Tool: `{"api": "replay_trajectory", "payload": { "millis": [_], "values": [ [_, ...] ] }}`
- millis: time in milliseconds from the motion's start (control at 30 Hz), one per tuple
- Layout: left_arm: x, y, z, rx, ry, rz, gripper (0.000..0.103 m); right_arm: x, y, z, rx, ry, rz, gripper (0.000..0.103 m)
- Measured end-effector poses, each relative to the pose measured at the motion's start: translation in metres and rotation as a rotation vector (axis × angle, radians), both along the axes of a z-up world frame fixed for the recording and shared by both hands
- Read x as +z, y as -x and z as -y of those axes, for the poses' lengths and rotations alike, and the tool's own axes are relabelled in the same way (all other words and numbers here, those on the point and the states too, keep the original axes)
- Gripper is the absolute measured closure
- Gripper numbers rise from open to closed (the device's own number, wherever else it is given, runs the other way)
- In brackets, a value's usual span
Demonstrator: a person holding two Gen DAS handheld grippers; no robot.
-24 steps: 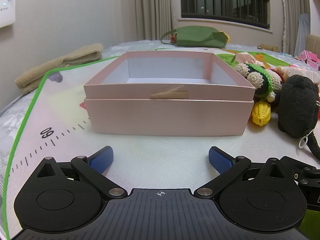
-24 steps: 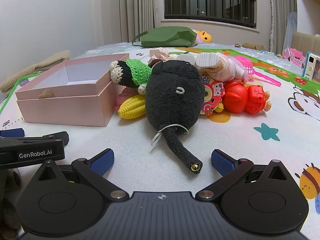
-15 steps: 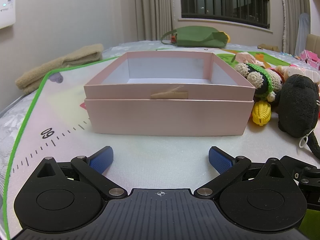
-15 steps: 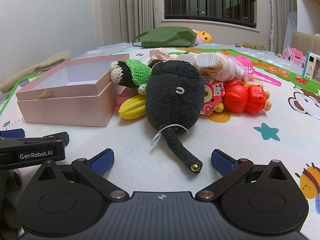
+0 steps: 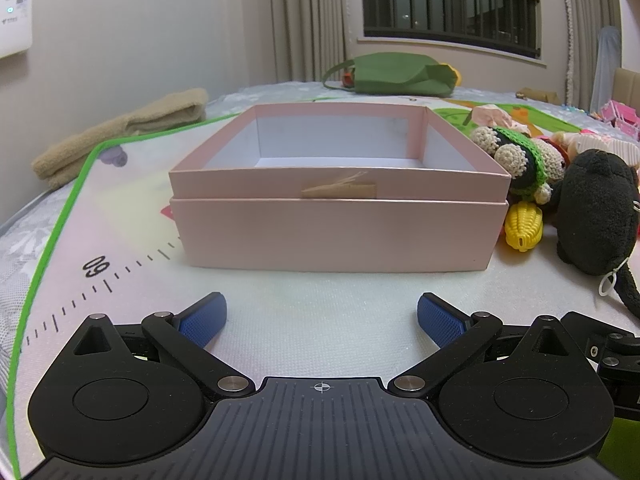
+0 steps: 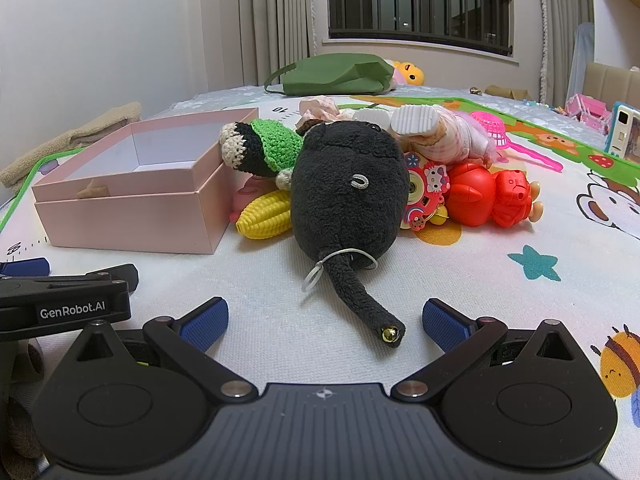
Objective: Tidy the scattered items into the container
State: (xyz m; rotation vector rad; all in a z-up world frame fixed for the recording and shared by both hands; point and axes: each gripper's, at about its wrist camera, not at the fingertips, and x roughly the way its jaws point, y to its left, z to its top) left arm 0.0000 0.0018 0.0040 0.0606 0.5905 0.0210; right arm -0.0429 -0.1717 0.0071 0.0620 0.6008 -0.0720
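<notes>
Two jaws spread wide, black plush tail (image 6: 366, 304) between right pair

Pale pink on the box (image 5: 336, 236) outside, white inside, a tan tag on its front wall. Black for the plush toy (image 6: 346, 196), gold bell at the tail tip. Bright yellow on the toy corn (image 6: 266, 216). Green, cream and black on the crocheted doll (image 6: 260, 150). Glossy red on the plastic figure (image 6: 492, 200). Hot pink on the little sieve (image 6: 496, 130). Olive green on the bag (image 6: 336, 74). Blue pads on black for the right tongs (image 6: 325, 320). Cartoon print on the play mat (image 6: 532, 268): teal star, striped bee, green border.
</notes>
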Motion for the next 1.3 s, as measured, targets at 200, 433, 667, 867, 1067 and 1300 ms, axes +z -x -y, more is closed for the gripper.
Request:
{"api": "replay_trajectory", "payload": {
  "millis": [200,433,667,867,1067,1300],
  "values": [
    [-0.0005,0.0002,0.0002,-0.003,-0.001,0.0,0.0,0.0,0.0001,-0.0001,0.0,-0.001,0.0,0.0],
    [-0.0007,0.0003,0.0003,-0.009,-0.001,0.001,0.0,0.0001,0.0002,-0.0003,0.0,-0.002,0.001,0.0],
    [-0.0008,0.0004,0.0004,-0.011,-0.001,0.001,0.0,0.0003,0.0002,-0.0003,0.0,-0.002,0.001,0.0],
    [-0.0005,0.0006,0.0006,-0.014,-0.001,0.001,0.0,0.0003,0.0003,-0.0004,0.0,-0.002,0.001,0.0],
    [-0.0008,0.0006,0.0007,-0.017,-0.001,0.002,0.0,0.0002,0.0005,-0.0003,0.0,-0.002,0.001,0.0],
    [-0.0007,0.0007,0.0011,-0.017,-0.001,0.001,0.0,-0.0013,0.001,0.0001,-0.001,0.002,-0.007,0.0]
  ]
}}
